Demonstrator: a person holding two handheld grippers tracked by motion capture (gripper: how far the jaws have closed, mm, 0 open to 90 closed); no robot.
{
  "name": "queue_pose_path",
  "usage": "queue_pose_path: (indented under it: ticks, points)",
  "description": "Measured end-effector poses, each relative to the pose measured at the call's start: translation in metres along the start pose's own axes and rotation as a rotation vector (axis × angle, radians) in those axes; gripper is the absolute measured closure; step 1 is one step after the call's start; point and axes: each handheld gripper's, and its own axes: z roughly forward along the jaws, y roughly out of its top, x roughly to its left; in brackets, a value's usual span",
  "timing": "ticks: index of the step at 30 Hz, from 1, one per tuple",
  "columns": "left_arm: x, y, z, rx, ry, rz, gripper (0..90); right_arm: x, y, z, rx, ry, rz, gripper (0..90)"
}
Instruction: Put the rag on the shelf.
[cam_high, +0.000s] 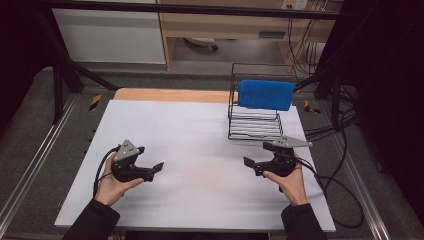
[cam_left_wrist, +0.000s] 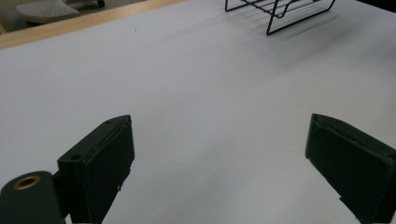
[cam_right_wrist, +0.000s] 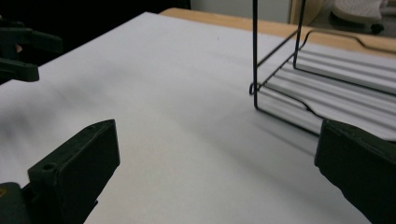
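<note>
Grippers first: left gripper (cam_high: 156, 167) is held low over the near-left part of the white table (cam_high: 200, 145), jaws spread wide with nothing between them. In the left gripper view, both black pads (cam_left_wrist: 100, 163) stand far apart with bare table surface showing through the gap. Right gripper (cam_high: 248, 162) is held low over the near-right part of the table, jaws likewise spread and empty; in the right gripper view its pads (cam_right_wrist: 79, 163) frame bare table surface. Each gripper is carried in one hand, and the two face each other across the middle of the table, well apart. Neither touches any object.

Nearest object to the right gripper is the black wire rack (cam_high: 255, 125), which stands on the far-right part of the table, just beyond that gripper. A blue towel (cam_high: 265, 95) is draped over the top rail of the rack, hanging clear of the table. Rack and left gripper are well apart. A strip of wooden edge (cam_high: 170, 95) runs along the far side of the table.
</note>
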Motion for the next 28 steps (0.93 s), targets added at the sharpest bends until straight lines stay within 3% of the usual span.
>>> queue_pose_path:
  ticks: [7,14,21,28]
  points:
    - [0.006,-0.029,-0.007,0.03,-0.008,-0.001,8.8,-0.009,-0.031,-0.001,0.062,0.014,0.011,0.6]
    - [0.013,-0.042,-0.011,0.034,-0.019,0.0,8.9,-0.015,-0.053,-0.009,0.089,0.046,-0.008,0.6]
    - [0.017,-0.051,-0.012,0.048,-0.023,-0.002,8.9,-0.022,-0.071,-0.017,0.123,0.014,0.004,0.7]
    - [0.017,-0.054,-0.013,0.058,-0.02,0.004,8.9,-0.025,-0.073,-0.018,0.134,-0.005,0.01,0.6]
